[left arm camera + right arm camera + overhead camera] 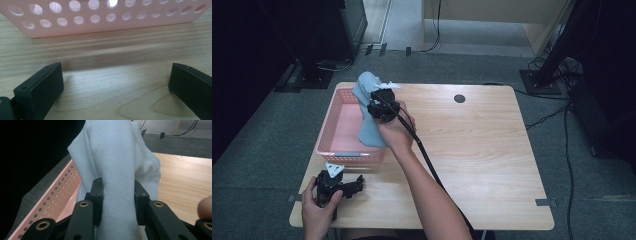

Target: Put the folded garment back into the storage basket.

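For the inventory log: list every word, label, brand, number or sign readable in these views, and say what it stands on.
None: no readable text anywhere.
Pink basket: perforated walls, no label.
Light blue cloth: plain knit, no tag in sight.
Wooden table: bare wood, a dark round hole, no marking.
Right hand-held gripper and left hand-held gripper: black jaws, no print.

A fixed camera looked down and forward over the whole desk [482, 150] from the person's side. The left gripper's camera sat low near the desk's front left corner, facing the pink basket [105, 22] wall up close. The right gripper's camera, above the basket's [57, 200] right edge, faced a light blue cloth [117, 170] at close range.
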`<state>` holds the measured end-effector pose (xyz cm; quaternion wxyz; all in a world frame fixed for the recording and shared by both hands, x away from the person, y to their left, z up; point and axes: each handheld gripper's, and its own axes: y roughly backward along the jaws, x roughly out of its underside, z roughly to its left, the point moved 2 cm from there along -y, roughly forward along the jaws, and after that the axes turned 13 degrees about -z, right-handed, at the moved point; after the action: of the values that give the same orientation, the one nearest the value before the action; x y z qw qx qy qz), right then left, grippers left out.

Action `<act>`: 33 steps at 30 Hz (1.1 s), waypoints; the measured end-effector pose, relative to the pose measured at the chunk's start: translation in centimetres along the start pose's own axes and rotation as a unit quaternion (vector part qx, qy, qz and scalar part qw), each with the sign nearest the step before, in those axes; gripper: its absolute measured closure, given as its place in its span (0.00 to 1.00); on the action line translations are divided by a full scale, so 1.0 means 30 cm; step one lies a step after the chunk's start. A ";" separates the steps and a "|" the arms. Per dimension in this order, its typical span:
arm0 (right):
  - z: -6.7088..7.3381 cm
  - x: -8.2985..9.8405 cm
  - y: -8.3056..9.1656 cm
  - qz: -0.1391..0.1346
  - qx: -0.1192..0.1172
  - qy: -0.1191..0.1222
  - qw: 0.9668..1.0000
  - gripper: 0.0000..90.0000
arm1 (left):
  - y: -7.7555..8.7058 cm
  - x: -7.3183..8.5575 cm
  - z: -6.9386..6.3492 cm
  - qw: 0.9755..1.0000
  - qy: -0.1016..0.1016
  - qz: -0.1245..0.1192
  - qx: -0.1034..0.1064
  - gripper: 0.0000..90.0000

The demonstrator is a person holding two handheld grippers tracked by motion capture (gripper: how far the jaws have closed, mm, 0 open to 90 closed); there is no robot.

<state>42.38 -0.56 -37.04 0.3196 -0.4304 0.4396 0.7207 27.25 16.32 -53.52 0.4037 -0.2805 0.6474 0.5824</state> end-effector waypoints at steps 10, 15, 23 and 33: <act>0.052 0.014 -0.033 0.007 -0.007 0.006 1.000 0.78 | 0.000 0.000 0.000 1.000 0.000 0.000 0.000 0.00; 0.081 0.016 -0.048 0.008 -0.011 0.010 1.000 0.78 | 0.000 0.000 0.000 1.000 -0.001 0.000 0.000 0.00; 0.120 0.030 -0.076 0.014 -0.016 0.013 1.000 0.78 | 0.001 0.000 0.000 1.000 -0.002 0.001 0.002 0.00; 0.167 0.046 -0.117 0.022 -0.022 0.012 0.999 0.78 | 0.001 0.000 -0.001 1.000 -0.002 0.000 0.003 0.00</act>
<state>43.04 5.53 -38.31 0.2888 -0.4366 0.4364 0.7318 27.23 16.31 -53.51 0.4054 -0.2779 0.6486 0.5812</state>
